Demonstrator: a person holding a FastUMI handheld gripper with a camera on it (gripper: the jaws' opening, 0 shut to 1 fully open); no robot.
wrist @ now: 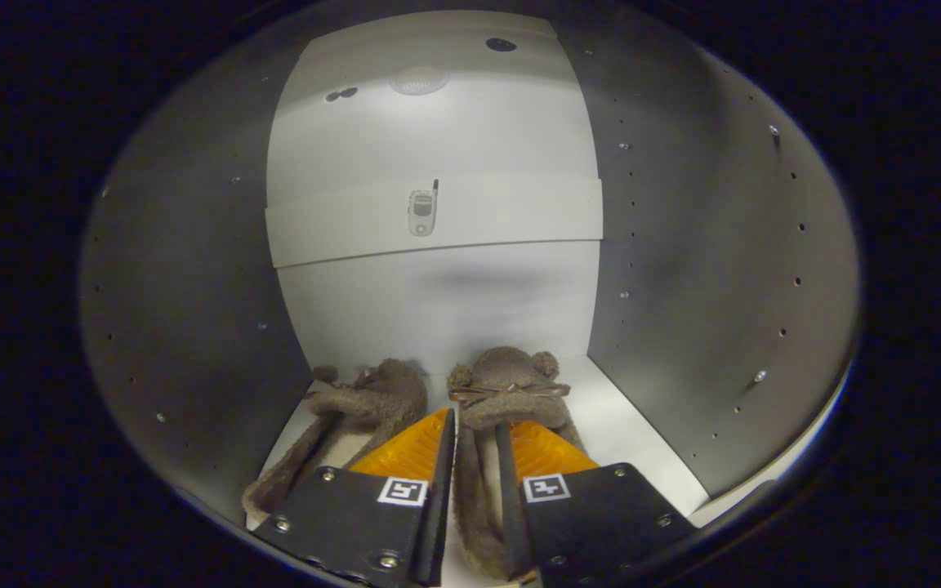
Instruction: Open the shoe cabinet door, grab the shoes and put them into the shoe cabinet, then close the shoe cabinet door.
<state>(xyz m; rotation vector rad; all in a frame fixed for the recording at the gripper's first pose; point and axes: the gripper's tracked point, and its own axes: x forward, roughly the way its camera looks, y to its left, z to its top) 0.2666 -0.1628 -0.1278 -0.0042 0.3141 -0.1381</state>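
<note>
Two brown fuzzy slippers lie side by side on the white floor (634,445) inside the shoe cabinet, toes toward the back wall. The left slipper (376,398) rests just left of my fingers. The right slipper (511,380) has a small bow across its top. Its fuzzy left rim runs back between my two fingers. My gripper (474,423) is nearly closed, and both fingers press on that rim from either side. The slipper's sole seems to rest on the cabinet floor.
The cabinet's grey side walls, left (193,327) and right (707,286), carry rows of small peg holes. A white back panel (438,306) has a horizontal band (511,216) across it with a small fitting (421,212). The floor's front edge lies near my right finger.
</note>
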